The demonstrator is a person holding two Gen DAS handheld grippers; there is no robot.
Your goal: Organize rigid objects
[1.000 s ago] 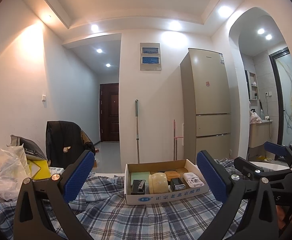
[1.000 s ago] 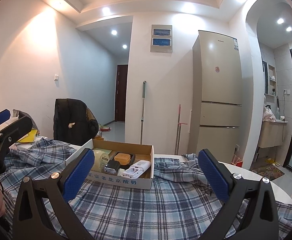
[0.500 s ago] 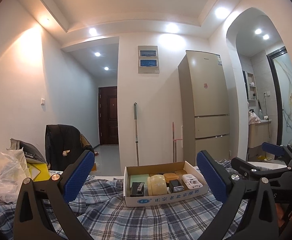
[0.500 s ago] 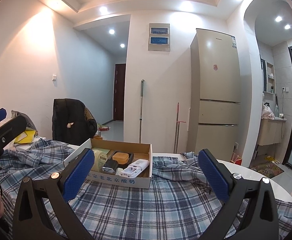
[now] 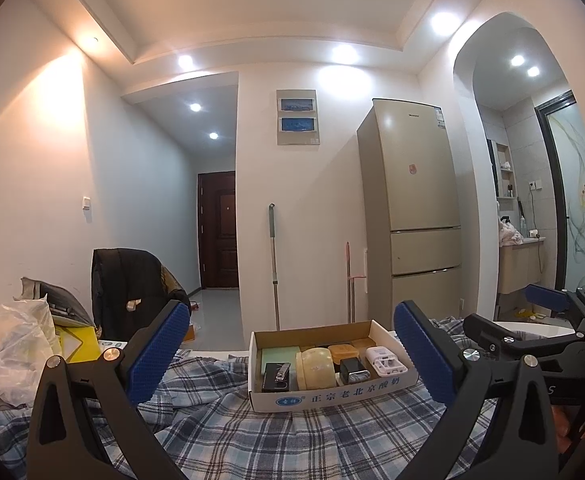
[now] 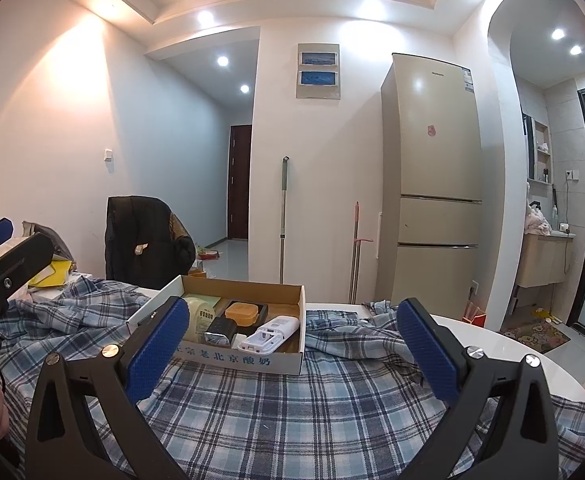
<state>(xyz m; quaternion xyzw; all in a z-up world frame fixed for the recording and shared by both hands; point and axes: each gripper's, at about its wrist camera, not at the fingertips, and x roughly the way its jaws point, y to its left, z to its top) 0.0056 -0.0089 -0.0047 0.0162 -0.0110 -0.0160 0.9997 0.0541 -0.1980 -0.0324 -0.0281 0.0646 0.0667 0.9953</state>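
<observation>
White walls, beige fridge [image 5: 412,208], dark door [image 5: 218,230], ceiling spotlights [image 5: 344,54].

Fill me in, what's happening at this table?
A person holds two grippers over a plaid cloth. The left gripper and the right gripper are both open and empty, aimed at a cardboard box they are not touching. The box holds small items: a white case, an orange bar, a black block and a pale bar. Nothing is gripped.
</observation>
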